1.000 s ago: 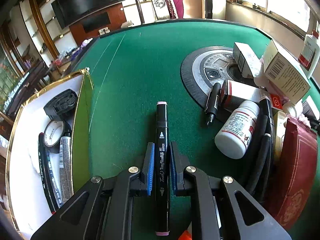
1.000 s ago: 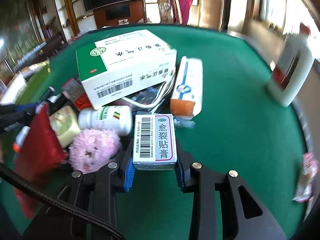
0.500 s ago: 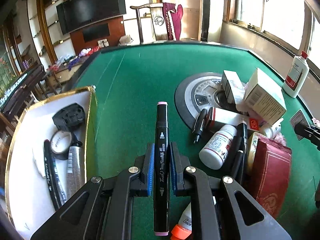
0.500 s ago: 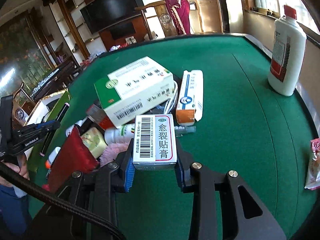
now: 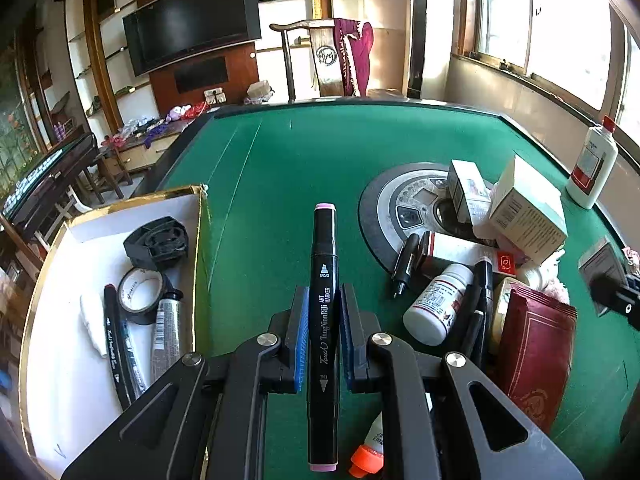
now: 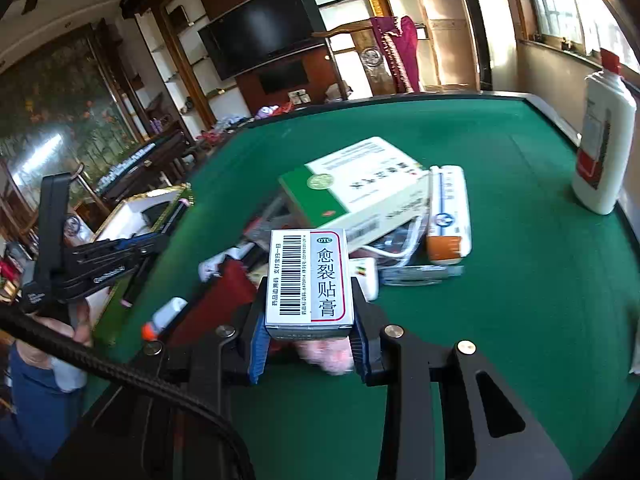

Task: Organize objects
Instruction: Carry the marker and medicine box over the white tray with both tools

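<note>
My left gripper (image 5: 323, 312) is shut on a black art marker (image 5: 323, 320) with pink ends, held lengthwise above the green table. A gold-edged white box (image 5: 72, 240) lies left of it and holds tape, a tube, pens and a black part. My right gripper (image 6: 309, 300) is shut on a small silver medicine box (image 6: 308, 276) with a barcode, lifted over the pile. In the right wrist view the left gripper (image 6: 168, 228) with the marker shows at the left, near the gold-edged box (image 6: 132, 204). The right gripper's box (image 5: 600, 264) shows at the right edge of the left wrist view.
A pile sits on the table's round centre plate (image 5: 400, 200): a green-and-white carton (image 6: 360, 184), an orange-ended box (image 6: 448, 212), a pill bottle (image 5: 436, 308), a dark red pouch (image 5: 532, 356), a pen (image 5: 404, 268). A white bottle (image 6: 600, 140) stands by the right rim. A person's hand (image 6: 60, 328) is at lower left.
Both grippers have risen with their loads. The right gripper tilted up, so the pile sank beneath the medicine box and the left gripper came into its view.
</note>
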A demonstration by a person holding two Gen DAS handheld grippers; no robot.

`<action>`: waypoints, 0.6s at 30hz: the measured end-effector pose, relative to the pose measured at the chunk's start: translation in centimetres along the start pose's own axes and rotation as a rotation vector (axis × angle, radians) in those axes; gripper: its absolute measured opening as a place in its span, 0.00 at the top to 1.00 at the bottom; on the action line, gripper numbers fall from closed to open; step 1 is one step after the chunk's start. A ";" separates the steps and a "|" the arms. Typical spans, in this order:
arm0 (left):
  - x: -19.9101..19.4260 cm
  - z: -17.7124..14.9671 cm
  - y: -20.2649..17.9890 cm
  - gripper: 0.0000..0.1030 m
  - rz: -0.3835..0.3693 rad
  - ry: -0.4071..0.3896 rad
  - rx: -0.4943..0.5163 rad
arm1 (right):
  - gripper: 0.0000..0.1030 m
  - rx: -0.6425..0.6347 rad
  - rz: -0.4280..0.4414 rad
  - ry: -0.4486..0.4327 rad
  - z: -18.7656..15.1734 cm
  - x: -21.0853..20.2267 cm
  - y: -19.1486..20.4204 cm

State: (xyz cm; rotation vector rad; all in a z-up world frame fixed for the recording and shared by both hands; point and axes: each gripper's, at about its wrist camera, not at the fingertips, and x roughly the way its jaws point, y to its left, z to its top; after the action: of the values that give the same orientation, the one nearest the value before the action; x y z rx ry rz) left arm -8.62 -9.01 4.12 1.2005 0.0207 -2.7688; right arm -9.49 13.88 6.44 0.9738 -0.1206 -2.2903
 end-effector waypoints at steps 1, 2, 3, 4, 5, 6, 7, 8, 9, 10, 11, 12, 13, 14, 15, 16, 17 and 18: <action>-0.1 0.0 0.1 0.89 0.000 -0.005 -0.005 | 0.70 -0.006 0.007 0.003 -0.1 0.1 0.5; -0.2 0.1 0.1 0.89 0.001 -0.009 -0.005 | 0.70 -0.012 0.011 0.002 -0.1 0.2 0.9; -0.3 0.0 0.1 0.89 0.003 -0.014 -0.004 | 0.70 -0.016 0.016 0.002 -0.2 0.3 1.3; -0.5 0.1 0.2 0.89 0.005 -0.020 -0.006 | 0.70 -0.025 0.028 0.011 -0.3 0.5 1.9; -0.6 0.1 0.3 0.89 0.004 -0.023 -0.009 | 0.70 -0.031 0.034 0.014 -0.4 0.7 2.3; -0.7 0.2 0.3 0.89 0.004 -0.028 -0.011 | 0.70 -0.035 0.037 0.016 -0.5 0.8 2.7; -0.9 0.2 0.4 0.89 0.004 -0.033 -0.012 | 0.70 -0.041 0.044 0.021 -0.6 1.0 3.1; -1.1 0.2 0.6 0.89 0.004 -0.040 -0.016 | 0.70 -0.045 0.051 0.026 -0.7 1.1 3.4; -1.3 0.3 0.8 0.89 0.002 -0.045 -0.023 | 0.70 -0.049 0.055 0.027 -0.8 1.2 3.8; -1.4 0.3 1.0 0.89 0.001 -0.049 -0.027 | 0.70 -0.054 0.059 0.027 -0.9 1.3 4.1; -1.5 0.3 1.1 0.89 0.001 -0.051 -0.028 | 0.69 -0.060 0.067 0.030 -0.9 1.4 4.6; -1.7 0.4 1.3 0.89 0.003 -0.057 -0.035 | 0.69 -0.062 0.073 0.031 -1.0 1.5 4.8; -1.8 0.4 1.5 0.89 0.005 -0.061 -0.040 | 0.69 -0.066 0.080 0.031 -1.0 1.6 5.2; -2.0 0.4 1.7 0.89 0.006 -0.066 -0.044 | 0.69 -0.073 0.084 0.032 -1.1 1.7 5.6; -2.2 0.5 2.1 0.89 0.007 -0.073 -0.053 | 0.69 -0.076 0.085 0.033 -1.0 1.8 5.9; -2.3 0.5 2.3 0.89 0.008 -0.077 -0.059 | 0.69 -0.079 0.089 0.034 -1.1 1.9 6.2; -2.5 0.5 2.6 0.89 0.009 -0.082 -0.066 | 0.69 -0.084 0.095 0.040 -1.1 2.1 6.6; -2.6 0.6 2.9 0.89 0.009 -0.088 -0.074 | 0.69 -0.087 0.098 0.043 -1.1 2.2 6.9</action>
State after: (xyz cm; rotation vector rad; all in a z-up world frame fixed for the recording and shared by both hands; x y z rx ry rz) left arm -6.91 -11.68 6.55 1.0579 0.1079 -2.7834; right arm -6.32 7.28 6.42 0.9505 -0.0486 -2.1655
